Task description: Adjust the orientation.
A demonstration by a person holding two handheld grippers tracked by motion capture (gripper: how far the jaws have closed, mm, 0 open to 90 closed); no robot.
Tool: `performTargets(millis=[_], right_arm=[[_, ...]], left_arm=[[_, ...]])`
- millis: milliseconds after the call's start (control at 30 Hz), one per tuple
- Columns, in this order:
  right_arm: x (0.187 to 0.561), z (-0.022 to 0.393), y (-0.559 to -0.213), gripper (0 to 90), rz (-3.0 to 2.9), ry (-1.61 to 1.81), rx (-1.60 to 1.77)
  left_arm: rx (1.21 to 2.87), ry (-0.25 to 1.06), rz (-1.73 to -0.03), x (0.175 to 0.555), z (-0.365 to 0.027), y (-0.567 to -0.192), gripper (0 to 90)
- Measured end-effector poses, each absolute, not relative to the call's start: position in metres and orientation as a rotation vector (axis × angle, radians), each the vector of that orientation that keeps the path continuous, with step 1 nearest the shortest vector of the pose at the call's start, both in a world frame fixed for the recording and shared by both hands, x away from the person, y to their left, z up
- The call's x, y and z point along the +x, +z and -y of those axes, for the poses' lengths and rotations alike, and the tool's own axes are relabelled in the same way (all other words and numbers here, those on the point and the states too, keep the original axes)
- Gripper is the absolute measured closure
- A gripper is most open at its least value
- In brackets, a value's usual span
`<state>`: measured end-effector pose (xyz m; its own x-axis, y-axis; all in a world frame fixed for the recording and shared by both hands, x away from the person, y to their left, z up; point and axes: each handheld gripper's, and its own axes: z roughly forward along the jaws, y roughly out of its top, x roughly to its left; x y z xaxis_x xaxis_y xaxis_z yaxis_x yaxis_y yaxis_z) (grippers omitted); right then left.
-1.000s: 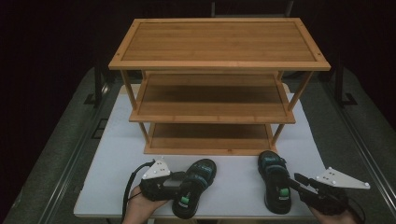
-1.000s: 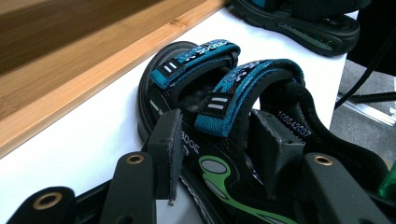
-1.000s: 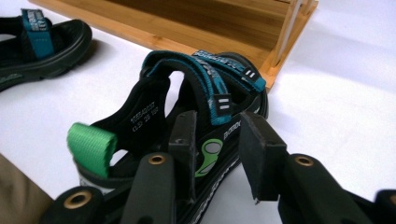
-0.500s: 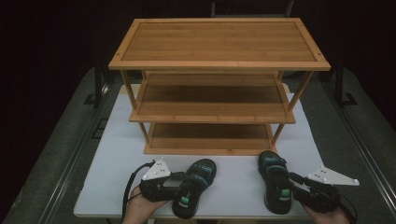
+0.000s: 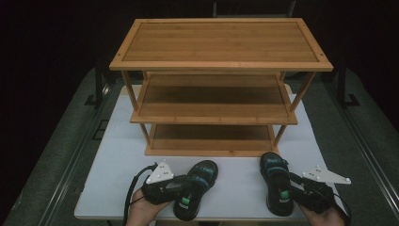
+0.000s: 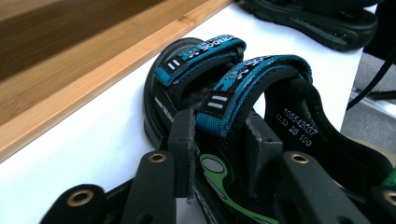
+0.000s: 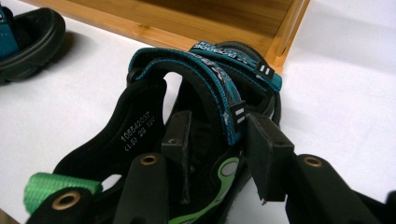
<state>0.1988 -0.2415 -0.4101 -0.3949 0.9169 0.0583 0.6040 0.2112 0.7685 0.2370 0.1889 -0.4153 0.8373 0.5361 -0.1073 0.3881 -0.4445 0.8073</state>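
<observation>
Working at the near edge of the white table (image 5: pixel 117 155), I have little room behind my tools and an open strip of tabletop ahead, ending at the bottom board of the wooden rack (image 5: pixel 221 66). My left gripper (image 6: pixel 219 140) has its jaws on either side of the teal strap of the left sandal (image 5: pixel 196 188); they have just been closing and now pinch that strap. My right gripper (image 7: pixel 219 140) straddles the strap and sidewall of the right sandal (image 5: pixel 276 183); its jaws have just been opening a little, and I cannot tell whether the pads press. Each sandal lies directly under and ahead of its tool, toe toward the rack, the two well apart. The gripper views show printed numbers inside the heel (image 7: pixel 135 133) and a green pull loop (image 7: pixel 60 184), while the high view shows all three shelves and both hands.
</observation>
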Motion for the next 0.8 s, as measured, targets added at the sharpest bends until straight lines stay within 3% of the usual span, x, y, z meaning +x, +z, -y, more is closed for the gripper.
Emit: performTargets(millis=[367, 800], right_arm=[[0.1971, 0.2417, -0.4125, 65.2, -2.052, 1.030, 1.410], [0.1948, 0.2413, -0.4162, 79.7, -1.975, 1.002, 1.394]], left_arm=[[2.078, 0.236, -0.686, 0.2351, -0.1872, -0.4157, 72.4], [2.038, 0.281, -0.709, 0.2350, -0.1896, -0.4184, 78.9]])
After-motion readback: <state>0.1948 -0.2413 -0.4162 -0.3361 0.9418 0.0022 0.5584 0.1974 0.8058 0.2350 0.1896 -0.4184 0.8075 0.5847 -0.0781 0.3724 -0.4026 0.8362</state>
